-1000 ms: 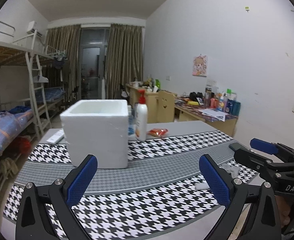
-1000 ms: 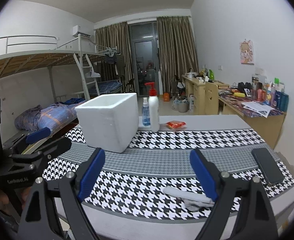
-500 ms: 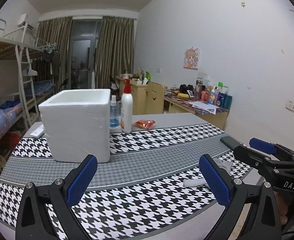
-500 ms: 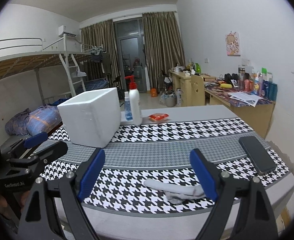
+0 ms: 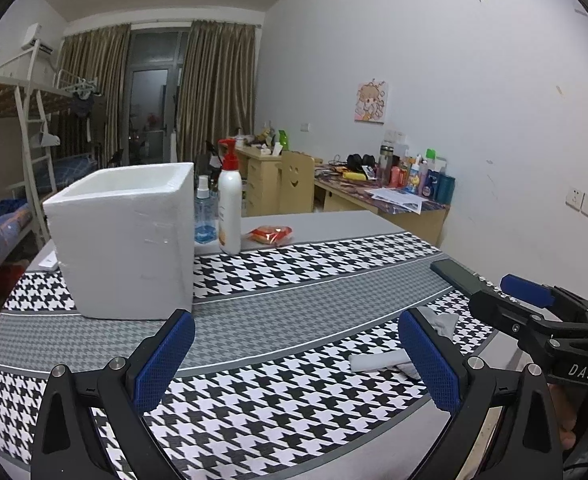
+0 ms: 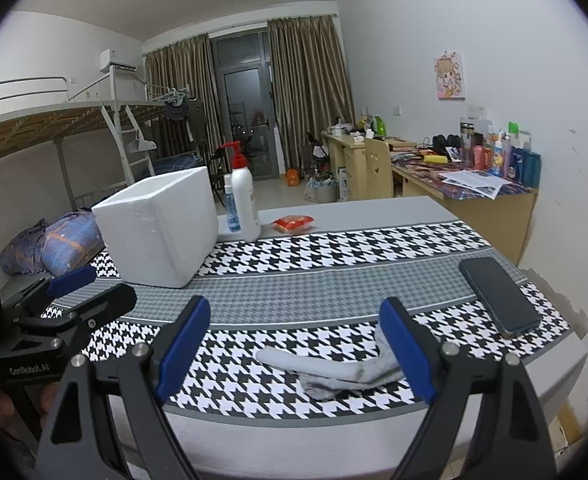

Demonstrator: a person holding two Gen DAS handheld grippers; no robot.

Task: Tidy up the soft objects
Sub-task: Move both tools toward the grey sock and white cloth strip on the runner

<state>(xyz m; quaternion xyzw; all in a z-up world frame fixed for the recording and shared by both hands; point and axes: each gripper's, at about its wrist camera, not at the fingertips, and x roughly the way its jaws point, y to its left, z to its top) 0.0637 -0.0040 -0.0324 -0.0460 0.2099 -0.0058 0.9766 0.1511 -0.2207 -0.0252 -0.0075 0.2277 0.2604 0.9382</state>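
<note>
A grey sock (image 6: 334, 372) lies crumpled on the houndstooth table cloth near the front edge; it also shows in the left wrist view (image 5: 390, 358), partly hidden by my finger. A white foam box (image 5: 125, 236) stands open-topped at the back left, also in the right wrist view (image 6: 161, 224). My right gripper (image 6: 294, 344) is open and empty, just short of the sock. My left gripper (image 5: 294, 360) is open and empty, to the left of the sock. The right gripper shows at the left view's right edge (image 5: 534, 312).
A dark phone (image 6: 498, 296) lies at the table's right edge. A white pump bottle (image 6: 245, 200), a blue spray bottle (image 6: 231, 208) and a red snack packet (image 6: 294, 224) stand behind the box. The table's front edge (image 6: 334, 424) is close below the sock.
Both grippers have moved forward and turned slightly right. The sock now sits closer and between the right gripper's fingers in view. Both stay open.
</note>
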